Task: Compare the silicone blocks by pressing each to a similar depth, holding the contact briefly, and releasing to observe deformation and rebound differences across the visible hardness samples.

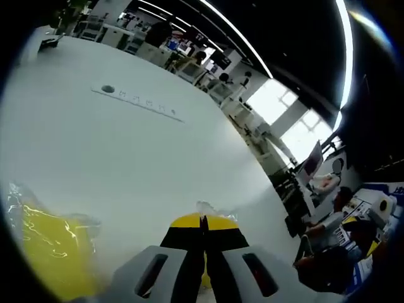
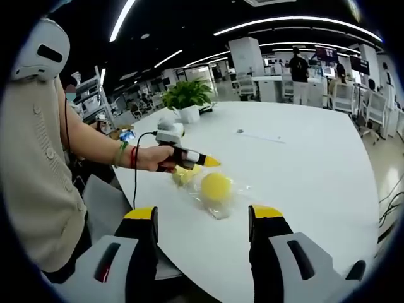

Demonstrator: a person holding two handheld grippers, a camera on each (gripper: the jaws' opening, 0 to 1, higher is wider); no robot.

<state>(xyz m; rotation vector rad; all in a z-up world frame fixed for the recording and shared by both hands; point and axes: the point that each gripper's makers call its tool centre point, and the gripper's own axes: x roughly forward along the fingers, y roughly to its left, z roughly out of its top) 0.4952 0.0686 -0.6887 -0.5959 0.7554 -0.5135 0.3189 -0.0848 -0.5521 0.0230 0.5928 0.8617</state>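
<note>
Block: yellow silicone block (image 2: pixel 216 187) in clear wrap, soft, slippery; press top centre.
Left gripper (image 2: pixel 211 162): jaws pressed together, just beside block.
Right gripper (image 2: pixel 203 214): jaws spread, near block, apart.

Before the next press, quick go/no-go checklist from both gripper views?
1. Left gripper jaws shut for pressing: ok, yellow tips meet.
2. Right gripper jaws open: ok, wide gap.
3. Round yellow block in its clear wrap in view on the white table: ok.
4. Left gripper in contact with a block: cannot tell; its tip sits above a second yellow piece.
5. Right gripper lined up on the round yellow block: ok, it lies ahead between the jaws.
6. Hardness labels readable: cannot tell.
</note>
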